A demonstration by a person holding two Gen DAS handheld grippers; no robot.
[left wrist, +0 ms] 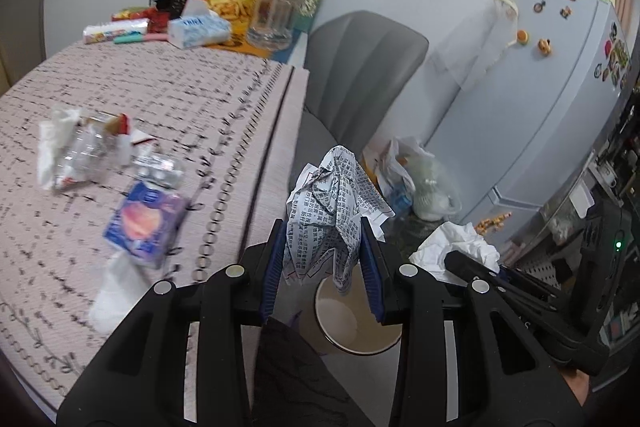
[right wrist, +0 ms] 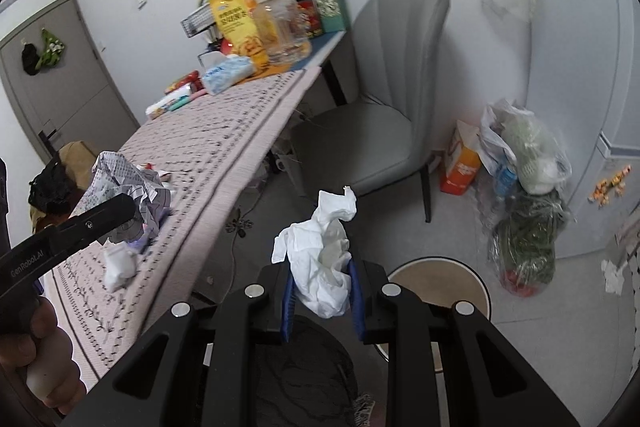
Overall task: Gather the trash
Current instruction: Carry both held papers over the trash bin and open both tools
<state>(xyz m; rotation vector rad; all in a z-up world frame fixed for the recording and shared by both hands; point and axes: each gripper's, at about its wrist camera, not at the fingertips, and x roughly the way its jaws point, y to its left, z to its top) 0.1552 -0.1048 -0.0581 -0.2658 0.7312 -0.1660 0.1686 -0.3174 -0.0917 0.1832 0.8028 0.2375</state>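
Note:
My left gripper [left wrist: 323, 239] is shut on a crumpled ball of printed paper [left wrist: 334, 203], held off the table's right edge above a round bin [left wrist: 360, 347] on the floor. In the right wrist view that paper [right wrist: 120, 179] shows at the left, above the table edge. My right gripper [right wrist: 321, 277] is shut on a crumpled white tissue [right wrist: 320, 259], with the bin [right wrist: 486, 293] just to its lower right. More trash lies on the table: a purple tissue pack [left wrist: 144, 223], a blister pack [left wrist: 158, 171], clear plastic wrap [left wrist: 84, 151] and a white tissue [left wrist: 116, 291].
A patterned cloth covers the table [left wrist: 160, 91]. Snack bags, a glass jar [left wrist: 276, 7] and a tissue box crowd its far end. A grey chair [right wrist: 384, 115] stands beyond the table edge. Full plastic bags [right wrist: 524, 163] sit on the floor by the fridge [left wrist: 540, 99].

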